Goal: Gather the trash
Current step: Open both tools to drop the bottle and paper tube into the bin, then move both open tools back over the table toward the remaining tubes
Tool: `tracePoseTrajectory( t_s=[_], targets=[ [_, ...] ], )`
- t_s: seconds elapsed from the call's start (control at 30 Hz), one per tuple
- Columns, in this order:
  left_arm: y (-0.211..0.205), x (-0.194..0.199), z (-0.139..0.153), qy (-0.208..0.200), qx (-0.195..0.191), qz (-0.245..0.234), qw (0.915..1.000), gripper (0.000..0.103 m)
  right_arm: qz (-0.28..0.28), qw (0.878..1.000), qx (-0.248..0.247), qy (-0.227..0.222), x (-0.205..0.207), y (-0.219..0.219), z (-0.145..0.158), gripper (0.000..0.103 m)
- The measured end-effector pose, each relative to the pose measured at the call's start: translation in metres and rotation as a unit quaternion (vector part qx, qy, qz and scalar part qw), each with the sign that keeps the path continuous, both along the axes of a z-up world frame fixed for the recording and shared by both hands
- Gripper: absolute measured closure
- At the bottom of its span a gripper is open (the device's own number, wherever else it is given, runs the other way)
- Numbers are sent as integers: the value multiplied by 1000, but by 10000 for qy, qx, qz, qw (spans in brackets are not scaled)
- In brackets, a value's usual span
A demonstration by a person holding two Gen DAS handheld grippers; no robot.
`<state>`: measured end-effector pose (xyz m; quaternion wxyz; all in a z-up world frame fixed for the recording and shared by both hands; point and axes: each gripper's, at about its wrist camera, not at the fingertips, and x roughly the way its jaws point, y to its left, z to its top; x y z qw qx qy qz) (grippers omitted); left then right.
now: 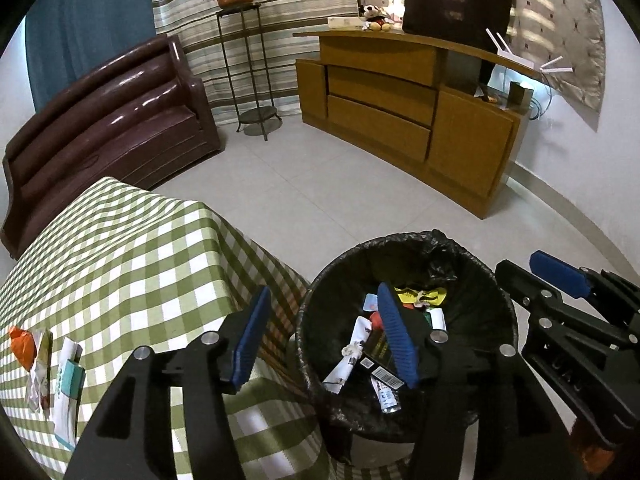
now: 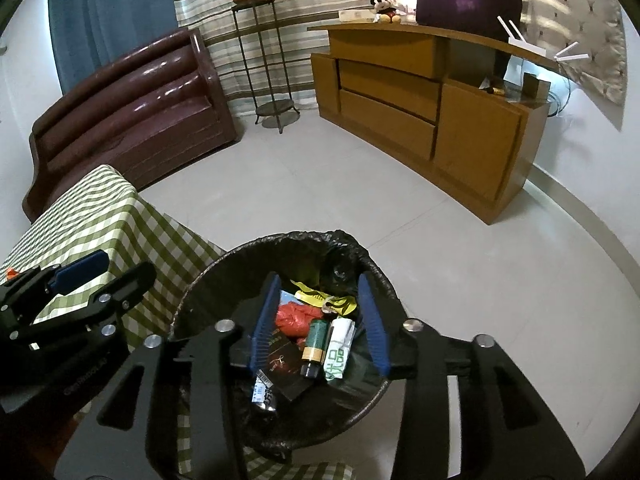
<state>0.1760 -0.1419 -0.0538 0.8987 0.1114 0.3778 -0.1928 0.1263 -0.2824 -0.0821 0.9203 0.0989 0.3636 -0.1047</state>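
A round bin lined with a black bag (image 1: 400,240) (image 2: 280,238) stands on the floor beside the table with the green checked cloth (image 1: 132,264). Several pieces of trash lie in it: a yellow wrapper (image 2: 320,298), a red bag (image 2: 296,318), a green bottle (image 2: 314,340), a white-green packet (image 2: 340,348) and a black box (image 1: 380,354). My left gripper (image 1: 323,288) is open over the bin's left rim, nothing between its pads. My right gripper (image 2: 319,280) hangs open over the bin, its pads touching nothing. An orange wrapper (image 1: 22,346) and white packets (image 1: 68,384) lie on the table.
A dark brown sofa (image 1: 108,120) stands behind the table. A metal plant stand (image 1: 248,72) with a potted plant is by the striped curtain. A wooden cabinet (image 1: 400,112) runs along the right wall. Pale tiled floor (image 1: 320,192) lies between them.
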Motion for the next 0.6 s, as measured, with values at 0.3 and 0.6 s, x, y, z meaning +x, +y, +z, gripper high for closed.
tracePoseTrajectory(
  t_s=[0.3, 0.6],
  targets=[
    [27, -11, 12, -67, -86, 114, 9999, 47, 91, 10000, -16, -17, -4, 15, 7, 59],
    [80, -21, 17, -89, -52, 542, 9985, 46, 372, 9993, 12, -7, -3, 48, 13, 58]
  ],
)
